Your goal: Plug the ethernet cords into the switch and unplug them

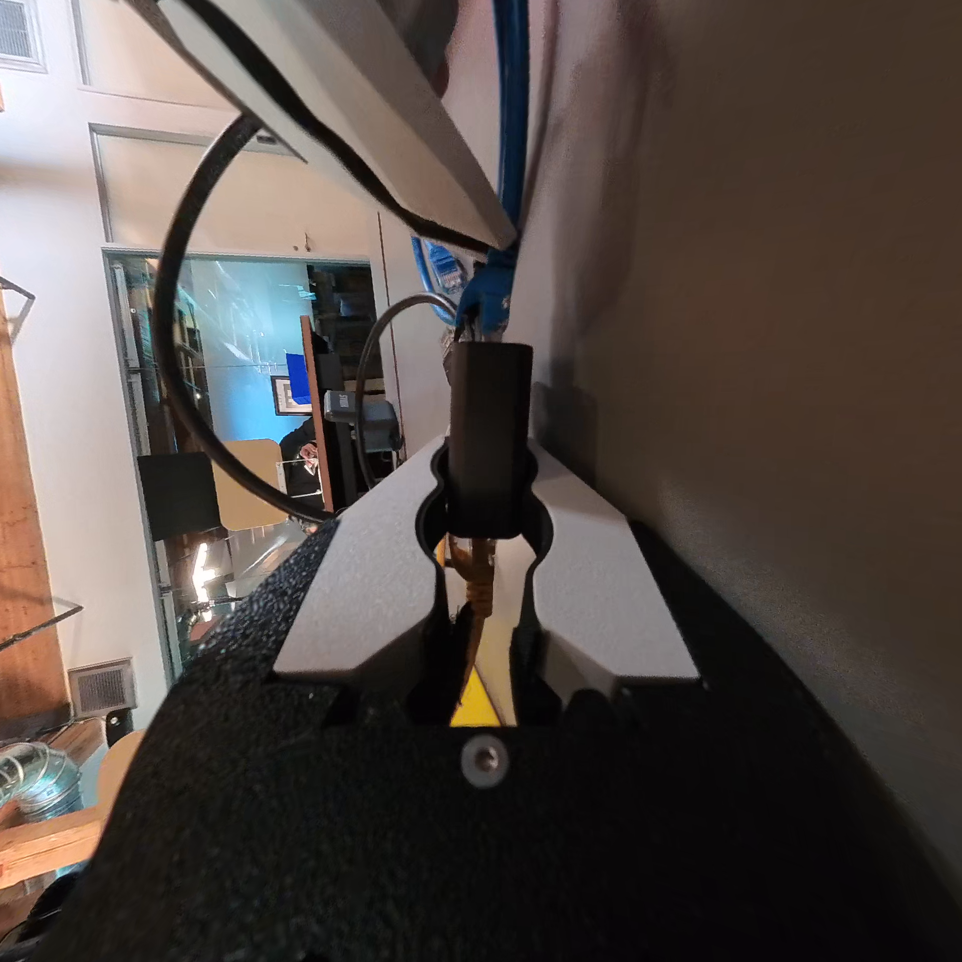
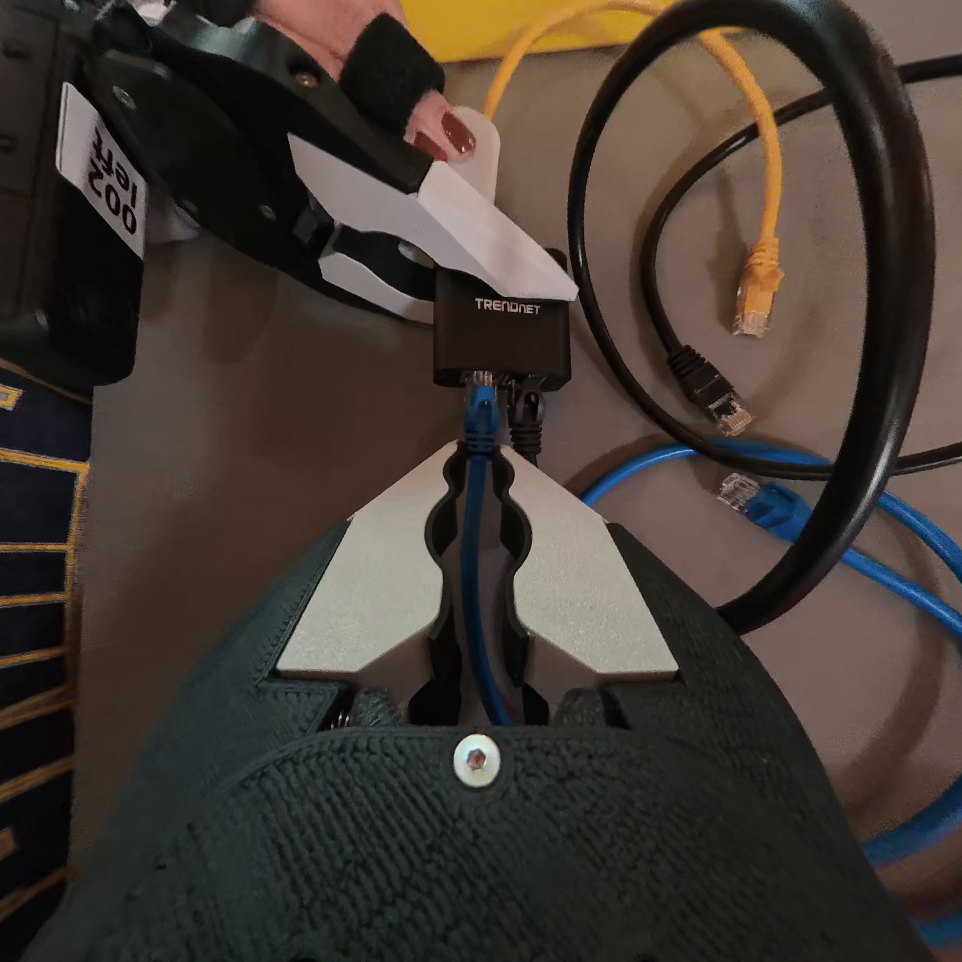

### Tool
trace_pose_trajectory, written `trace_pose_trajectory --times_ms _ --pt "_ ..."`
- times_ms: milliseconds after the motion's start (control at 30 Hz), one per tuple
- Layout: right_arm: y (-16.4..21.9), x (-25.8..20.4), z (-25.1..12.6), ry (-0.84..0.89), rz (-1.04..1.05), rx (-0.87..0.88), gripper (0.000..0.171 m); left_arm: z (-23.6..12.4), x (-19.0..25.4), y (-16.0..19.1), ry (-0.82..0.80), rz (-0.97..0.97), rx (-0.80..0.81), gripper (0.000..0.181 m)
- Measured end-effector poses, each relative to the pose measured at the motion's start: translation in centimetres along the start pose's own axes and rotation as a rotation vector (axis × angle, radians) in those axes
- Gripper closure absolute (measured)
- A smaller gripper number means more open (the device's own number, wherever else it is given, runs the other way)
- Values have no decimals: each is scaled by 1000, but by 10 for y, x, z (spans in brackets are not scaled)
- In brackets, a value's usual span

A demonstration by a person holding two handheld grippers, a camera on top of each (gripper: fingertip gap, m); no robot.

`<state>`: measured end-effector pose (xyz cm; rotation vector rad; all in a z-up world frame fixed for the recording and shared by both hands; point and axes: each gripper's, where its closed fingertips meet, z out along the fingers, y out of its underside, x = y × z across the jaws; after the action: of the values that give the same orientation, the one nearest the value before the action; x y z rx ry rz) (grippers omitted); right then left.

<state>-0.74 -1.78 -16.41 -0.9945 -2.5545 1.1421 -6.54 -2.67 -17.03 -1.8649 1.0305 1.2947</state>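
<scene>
My left gripper (image 1: pixel 489 468) is clamped on the far end of the small black switch (image 2: pixel 501 333), which rests on the grey table (image 2: pixel 260 416). My right gripper (image 2: pixel 479 463) is nearly closed around the blue cord (image 2: pixel 476 562), just behind its plug (image 2: pixel 481 411), which looks seated in the switch's left port, though blur hides how deep. A black plug (image 2: pixel 527 411) sits in the port at its three o'clock. At two o'clock of the switch lie a loose yellow plug (image 2: pixel 757 291) and a loose black plug (image 2: pixel 716 395); at four o'clock, a loose blue plug (image 2: pixel 755 502).
</scene>
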Motion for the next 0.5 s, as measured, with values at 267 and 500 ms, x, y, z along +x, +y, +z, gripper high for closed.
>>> trace_pose_trajectory --times_ms 267,500 --pt "-5 -1 1 16 -21 123 164 0 1 -1 4 17 -8 160" --pt "-10 1 1 35 -18 146 164 1 0 0 0 -21 -20 160"
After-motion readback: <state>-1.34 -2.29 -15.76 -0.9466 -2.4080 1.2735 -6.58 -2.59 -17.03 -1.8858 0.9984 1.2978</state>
